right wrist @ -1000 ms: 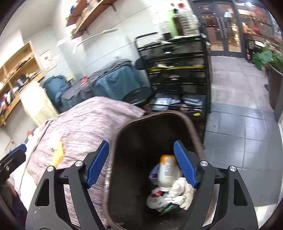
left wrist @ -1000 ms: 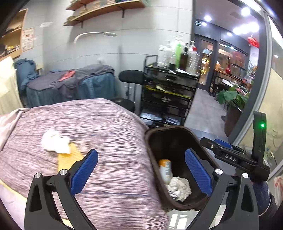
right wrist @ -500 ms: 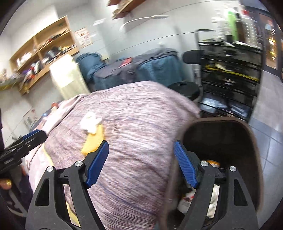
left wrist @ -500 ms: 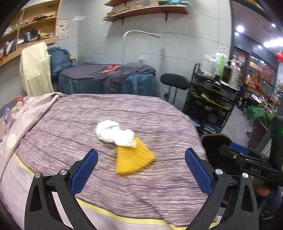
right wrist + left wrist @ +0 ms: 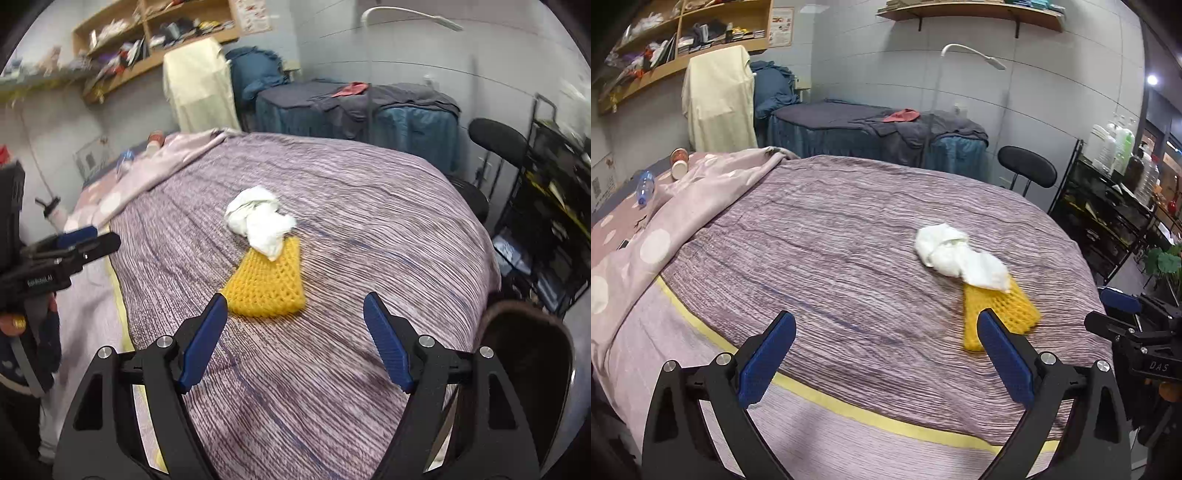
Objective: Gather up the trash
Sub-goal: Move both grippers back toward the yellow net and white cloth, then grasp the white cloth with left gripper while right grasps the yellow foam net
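Note:
A crumpled white tissue wad (image 5: pixel 958 256) lies on the purple striped bedcover (image 5: pixel 831 258), partly over a yellow foam net sleeve (image 5: pixel 997 314). Both also show in the right wrist view, the tissue wad (image 5: pixel 260 221) above the yellow net (image 5: pixel 267 282). My left gripper (image 5: pixel 884 352) is open and empty above the cover, left of the net. My right gripper (image 5: pixel 295 341) is open and empty, just short of the net. The dark brown trash bin (image 5: pixel 524 354) stands at the bed's right edge. A plastic bottle (image 5: pixel 644 186) and a paper cup (image 5: pixel 679 166) lie far left.
A pink dotted blanket (image 5: pixel 646 240) covers the bed's left side. A black stool (image 5: pixel 1027 171) and a black cart with bottles (image 5: pixel 1108 199) stand to the right. A second bed with blue covers (image 5: pixel 879 133) is at the back wall.
Both grippers have swung left, away from the trash bin and over the bed. The tissue and yellow net now sit in front of both. The bin has dropped to the right edge.

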Demonstrator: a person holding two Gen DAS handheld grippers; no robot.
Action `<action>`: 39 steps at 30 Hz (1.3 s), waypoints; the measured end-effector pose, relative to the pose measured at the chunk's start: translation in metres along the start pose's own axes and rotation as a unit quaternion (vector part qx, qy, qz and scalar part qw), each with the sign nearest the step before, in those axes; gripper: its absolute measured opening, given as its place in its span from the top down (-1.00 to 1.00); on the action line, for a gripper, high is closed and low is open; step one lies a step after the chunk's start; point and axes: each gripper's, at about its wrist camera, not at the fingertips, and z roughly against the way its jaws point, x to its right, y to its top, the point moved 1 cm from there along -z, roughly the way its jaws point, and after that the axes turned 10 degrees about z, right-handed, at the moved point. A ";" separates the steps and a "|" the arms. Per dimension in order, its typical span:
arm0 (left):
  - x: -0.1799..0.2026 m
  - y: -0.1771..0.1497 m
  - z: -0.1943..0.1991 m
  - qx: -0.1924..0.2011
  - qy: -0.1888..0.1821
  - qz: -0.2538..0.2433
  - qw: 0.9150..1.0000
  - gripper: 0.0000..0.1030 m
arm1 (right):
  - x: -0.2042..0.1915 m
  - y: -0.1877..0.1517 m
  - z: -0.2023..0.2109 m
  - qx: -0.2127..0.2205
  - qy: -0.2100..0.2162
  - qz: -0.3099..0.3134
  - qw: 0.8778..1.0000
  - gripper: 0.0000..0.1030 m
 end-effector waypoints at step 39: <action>0.082 0.036 -0.146 -0.112 -0.013 -0.073 0.991 0.46 | 0.023 -0.009 -0.003 -0.026 -0.002 -0.067 0.997 0.66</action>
